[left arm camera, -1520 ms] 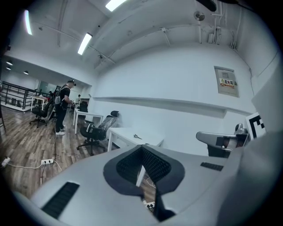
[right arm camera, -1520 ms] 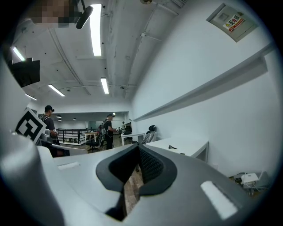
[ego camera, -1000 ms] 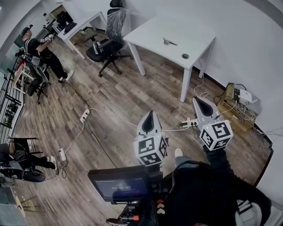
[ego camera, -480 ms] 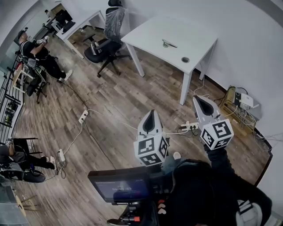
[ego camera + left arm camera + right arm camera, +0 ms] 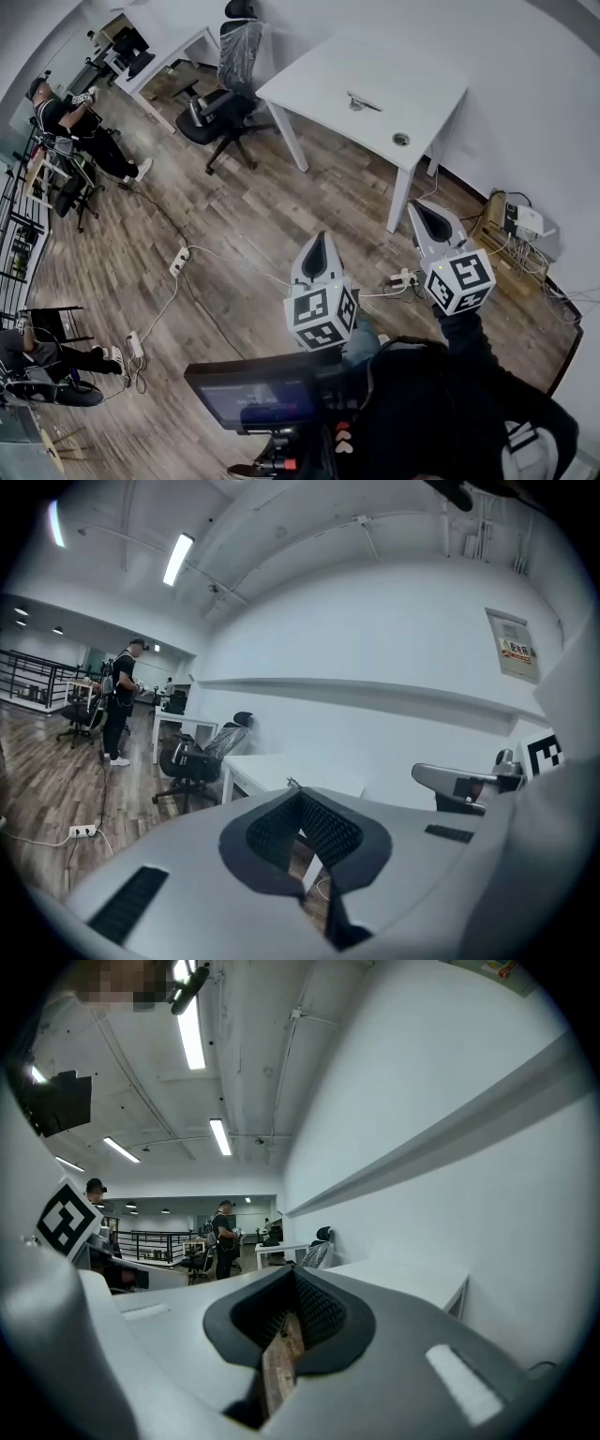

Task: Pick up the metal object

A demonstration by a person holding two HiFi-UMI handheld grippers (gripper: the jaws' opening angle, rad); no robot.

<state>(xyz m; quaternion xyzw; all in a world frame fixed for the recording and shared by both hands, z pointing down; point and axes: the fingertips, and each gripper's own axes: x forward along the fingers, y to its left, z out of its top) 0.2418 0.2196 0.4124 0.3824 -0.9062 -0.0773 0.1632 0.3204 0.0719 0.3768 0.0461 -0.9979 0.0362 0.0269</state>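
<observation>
Metal object (image 5: 362,101): lies on the white table (image 5: 412,80), near its middle; its long axis slants from upper left to lower right in the head view.
Left gripper (image 5: 317,246): held out toward the table, well apart from it, over the wooden floor (image 5: 253,216); claw pressed together, empty.
Right gripper (image 5: 422,212): beside the left one, aimed the same way; claw pressed together, empty.

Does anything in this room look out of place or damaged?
Nothing looks spilled or broken. Only the floor is untidy: a power strip lies loose in the open walkway, and another strip lies near the desk. The metal object lies on the desk.
</observation>
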